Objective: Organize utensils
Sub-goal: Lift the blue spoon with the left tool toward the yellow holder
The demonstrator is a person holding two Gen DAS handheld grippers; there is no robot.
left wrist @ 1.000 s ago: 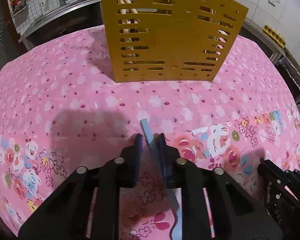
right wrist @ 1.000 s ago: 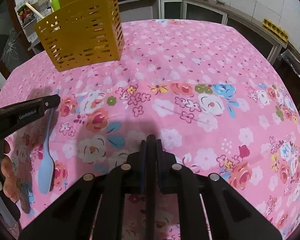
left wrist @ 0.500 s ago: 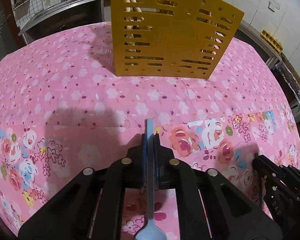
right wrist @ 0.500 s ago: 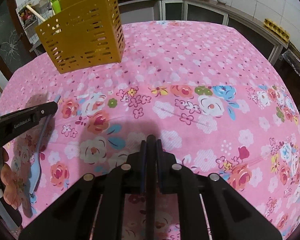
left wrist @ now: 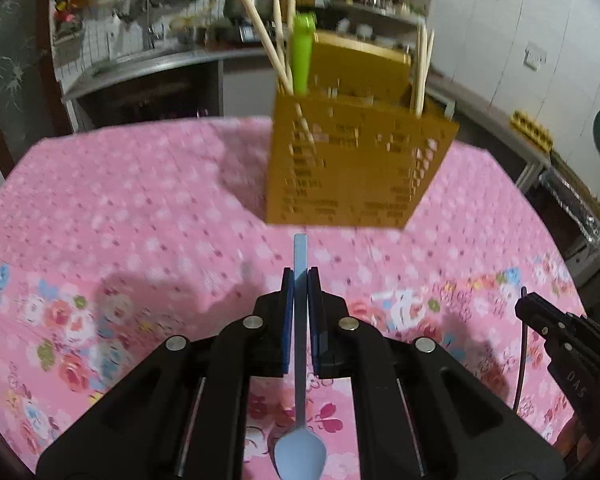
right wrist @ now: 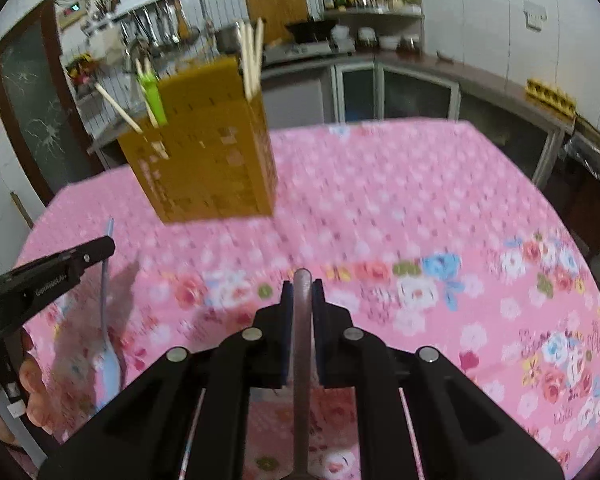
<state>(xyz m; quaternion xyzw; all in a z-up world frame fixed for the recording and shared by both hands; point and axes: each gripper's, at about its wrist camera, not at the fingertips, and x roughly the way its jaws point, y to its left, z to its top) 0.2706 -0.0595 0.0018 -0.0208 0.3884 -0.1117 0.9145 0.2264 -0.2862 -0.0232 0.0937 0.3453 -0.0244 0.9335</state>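
My left gripper [left wrist: 300, 276] is shut on a light blue spoon [left wrist: 300, 456], held above the pink floral tablecloth with the handle end forward and the bowl toward me. It also shows in the right wrist view [right wrist: 107, 352]. My right gripper [right wrist: 302, 280] is shut on a dark brown utensil handle [right wrist: 302, 360]; its other end is hidden. The yellow slotted utensil holder [left wrist: 356, 164] stands ahead on the table with wooden chopsticks [left wrist: 266, 52] and a green utensil [left wrist: 302, 60] in it. It also shows in the right wrist view [right wrist: 208, 160].
The pink floral tablecloth [left wrist: 120, 200] covers the table. The right gripper's body [left wrist: 568, 344] is at the lower right of the left view. A kitchen counter [right wrist: 420, 76] and shelves stand behind the table.
Both grippers have risen and tilted up, so the holder's top and the kitchen now show. The blue spoon is lifted off the cloth. The holder looks farther away.
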